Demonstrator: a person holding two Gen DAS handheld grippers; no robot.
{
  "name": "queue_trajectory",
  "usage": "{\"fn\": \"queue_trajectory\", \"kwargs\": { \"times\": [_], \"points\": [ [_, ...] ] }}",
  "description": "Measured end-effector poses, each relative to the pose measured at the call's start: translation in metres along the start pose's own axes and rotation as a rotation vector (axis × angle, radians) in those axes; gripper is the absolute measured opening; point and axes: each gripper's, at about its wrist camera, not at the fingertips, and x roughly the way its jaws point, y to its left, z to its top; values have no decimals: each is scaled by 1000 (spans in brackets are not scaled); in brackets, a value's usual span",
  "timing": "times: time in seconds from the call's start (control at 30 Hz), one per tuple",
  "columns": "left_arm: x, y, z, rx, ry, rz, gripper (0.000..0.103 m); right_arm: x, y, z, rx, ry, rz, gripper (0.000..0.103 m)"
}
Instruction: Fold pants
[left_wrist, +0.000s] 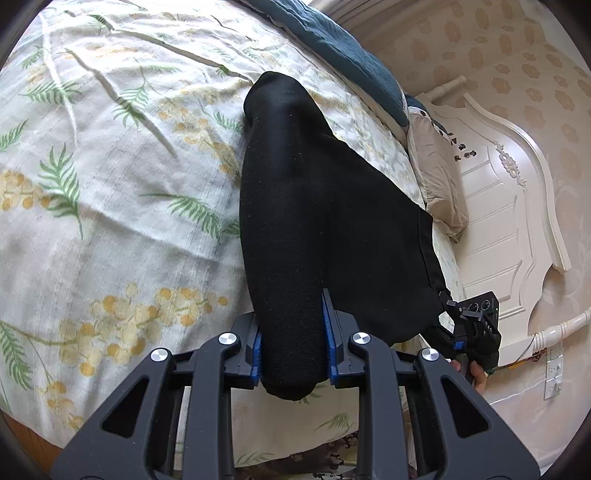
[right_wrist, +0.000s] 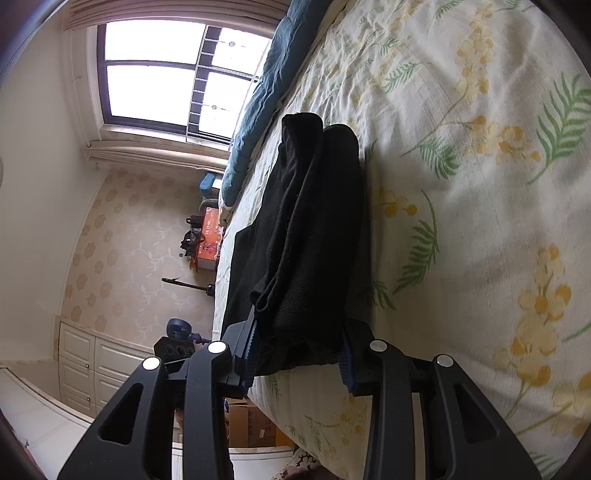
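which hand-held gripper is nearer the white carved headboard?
Right. In the left wrist view the right hand-held gripper clamps the black knit pants at the edge beside the white carved headboard; the left hand-held gripper clamps them farther from it.

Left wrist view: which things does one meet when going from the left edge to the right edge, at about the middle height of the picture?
Floral bedsheet → black pants → beige pillow → white headboard → patterned wallpaper.
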Motion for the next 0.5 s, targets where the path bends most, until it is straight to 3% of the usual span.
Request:
{"fn": "queue_trajectory", "kwargs": {
  "times": [0.5],
  "points": [
    [-5, 11, -13, -9, -1, -40, 26, 0, -19, -4, 12, 13, 21, 36]
  ]
}}
